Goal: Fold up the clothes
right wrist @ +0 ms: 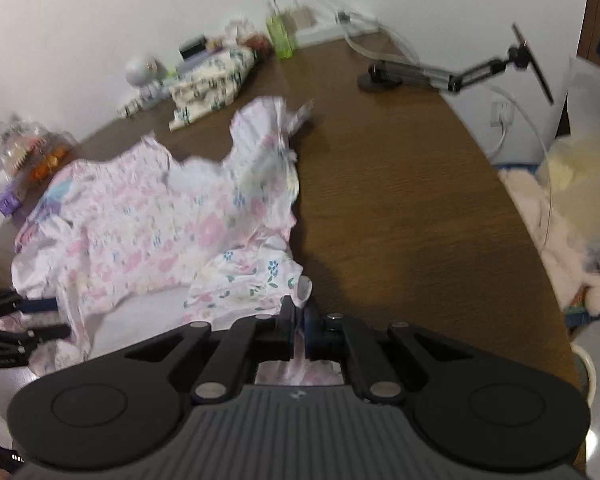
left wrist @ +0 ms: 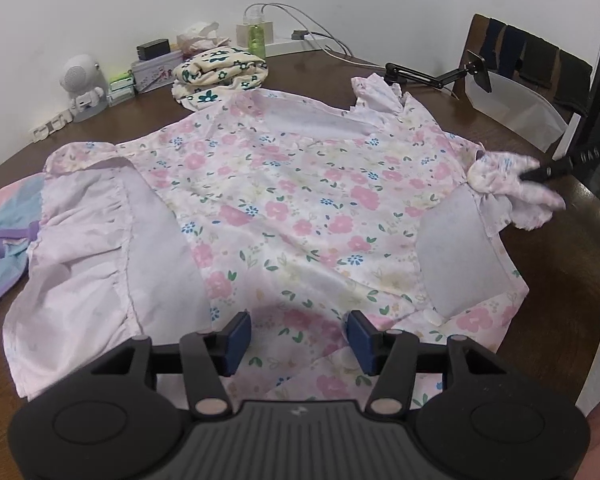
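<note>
A pink floral garment lies spread on the brown table, with ruffled sleeves out to both sides. My left gripper hovers over its near hem, blue pads wide apart, with fabric lying under the gap and nothing pinched. In the right wrist view my right gripper is shut on a bunched piece of the garment's right sleeve, which is lifted off the table. From the left wrist view the right gripper shows as black fingers clamped on that sleeve. The left gripper appears at the far left.
A folded cream floral cloth sits at the back, and a pastel striped garment at the left edge. A white speaker figure, a tin, a green bottle and cables line the wall. A black phone-holder arm stands back right by a chair.
</note>
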{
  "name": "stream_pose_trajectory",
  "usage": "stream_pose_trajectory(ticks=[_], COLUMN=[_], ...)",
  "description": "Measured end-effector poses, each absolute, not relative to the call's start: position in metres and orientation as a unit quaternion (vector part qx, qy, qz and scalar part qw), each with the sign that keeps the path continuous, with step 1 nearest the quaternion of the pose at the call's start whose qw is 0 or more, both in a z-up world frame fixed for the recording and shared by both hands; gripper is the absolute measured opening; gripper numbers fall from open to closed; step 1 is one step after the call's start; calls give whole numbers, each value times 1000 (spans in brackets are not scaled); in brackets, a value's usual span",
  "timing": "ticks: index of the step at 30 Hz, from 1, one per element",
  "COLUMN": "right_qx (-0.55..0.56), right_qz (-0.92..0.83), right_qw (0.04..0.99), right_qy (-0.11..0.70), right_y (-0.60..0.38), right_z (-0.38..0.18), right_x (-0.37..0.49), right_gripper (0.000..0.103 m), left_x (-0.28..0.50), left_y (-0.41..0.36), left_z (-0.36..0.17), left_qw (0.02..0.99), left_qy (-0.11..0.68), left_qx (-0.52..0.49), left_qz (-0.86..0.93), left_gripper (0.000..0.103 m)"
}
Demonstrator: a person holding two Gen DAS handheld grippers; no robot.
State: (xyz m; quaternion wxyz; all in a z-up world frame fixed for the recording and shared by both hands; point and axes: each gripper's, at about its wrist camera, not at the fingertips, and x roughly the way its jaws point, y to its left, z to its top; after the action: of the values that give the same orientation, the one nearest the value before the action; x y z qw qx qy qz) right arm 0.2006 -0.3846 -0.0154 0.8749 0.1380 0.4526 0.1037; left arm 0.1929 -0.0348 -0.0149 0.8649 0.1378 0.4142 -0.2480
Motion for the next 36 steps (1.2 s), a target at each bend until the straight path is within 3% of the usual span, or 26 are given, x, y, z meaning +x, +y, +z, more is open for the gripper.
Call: stream_pose_trajectory(ticks=[3,4,5,10,15,24,27,28,30,33,36], right_qx=[145,145,144,144,126,188,218,221,220,144,-19], right_qz=[133,137,137,123,107,68,72,73,75,48,11], right_qw=[868,870,875,900,906,884,869,868,868,902,936], right_qy=[457,451,441,393,391,423,438,439,438,405,352], right_y=[-377,-377,-378,-393,-397,-390,-389,-387,-382,-370,-336], right_z=[-15,-12,-6,23,22,-10,-22,-23,-24,-2,27], right_x=[196,195,194,209,271,392,408,408,405,391,372], right_gripper=[18,39,53,53,50,41,20,3,1,1,1], left_x=[192,192,191,197,217,229,232,232,232,229,227], left_y=[-34,-33,-32,-18,-11,-21,-25,-26,-29,-32,-32], left_z=[-13,-11,-7,14,13,-3,-7,-9,-12,-16,-17], left_qw=[865,866,868,888,894,881,876,874,871,872,873], left_qy=[415,413,406,378,382,403,408,409,413,409,408], left_qx=[138,138,137,124,115,110,111,112,117,129,130], left_qz=[-247,-248,-251,-231,-205,-224,-232,-236,-237,-235,-233], left_gripper=[54,54,54,56,52,52,52,52,52,52,52])
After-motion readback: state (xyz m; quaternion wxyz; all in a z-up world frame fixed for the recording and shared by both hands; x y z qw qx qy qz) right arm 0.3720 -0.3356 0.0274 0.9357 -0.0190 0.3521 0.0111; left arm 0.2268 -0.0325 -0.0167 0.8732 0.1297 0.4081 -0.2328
